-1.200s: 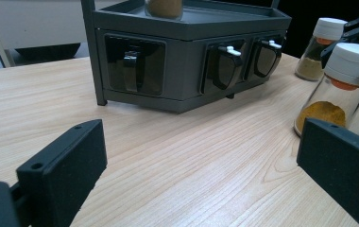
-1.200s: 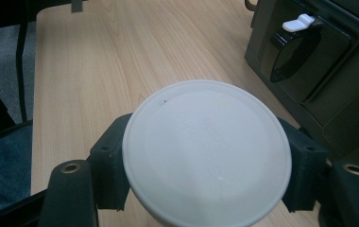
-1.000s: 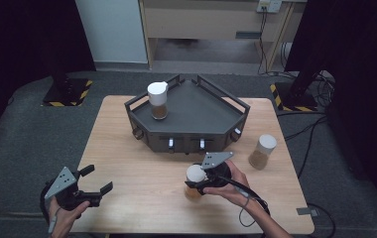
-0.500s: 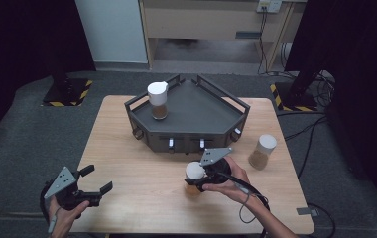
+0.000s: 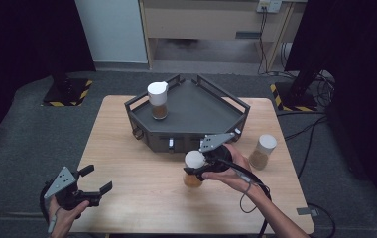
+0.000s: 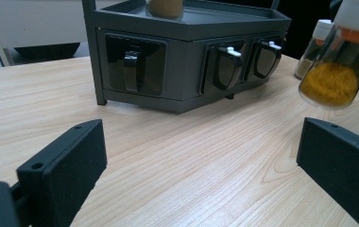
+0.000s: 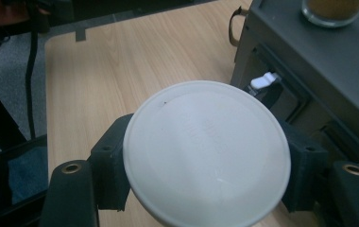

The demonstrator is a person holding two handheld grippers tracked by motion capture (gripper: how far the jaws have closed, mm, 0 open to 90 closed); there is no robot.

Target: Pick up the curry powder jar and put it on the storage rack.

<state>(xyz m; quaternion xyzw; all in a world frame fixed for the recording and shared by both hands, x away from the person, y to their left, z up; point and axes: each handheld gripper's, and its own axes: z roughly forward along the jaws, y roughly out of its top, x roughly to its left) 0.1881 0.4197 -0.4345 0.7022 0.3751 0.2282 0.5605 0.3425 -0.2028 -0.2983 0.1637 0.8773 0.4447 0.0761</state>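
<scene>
Right tool point(image 5: 199, 166) clamped shut, held above the table; left tool point(image 5: 97, 181) low, jaws spread wide

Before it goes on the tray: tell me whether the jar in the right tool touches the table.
Apart. The left gripper view shows the jar hanging tilted above the table.

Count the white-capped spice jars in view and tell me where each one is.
3. One jar stands on the dark tray, back left. One is clamped in the right tongs in front of the tray. One stands on the table, right of the tray. None looks hidden.
</scene>
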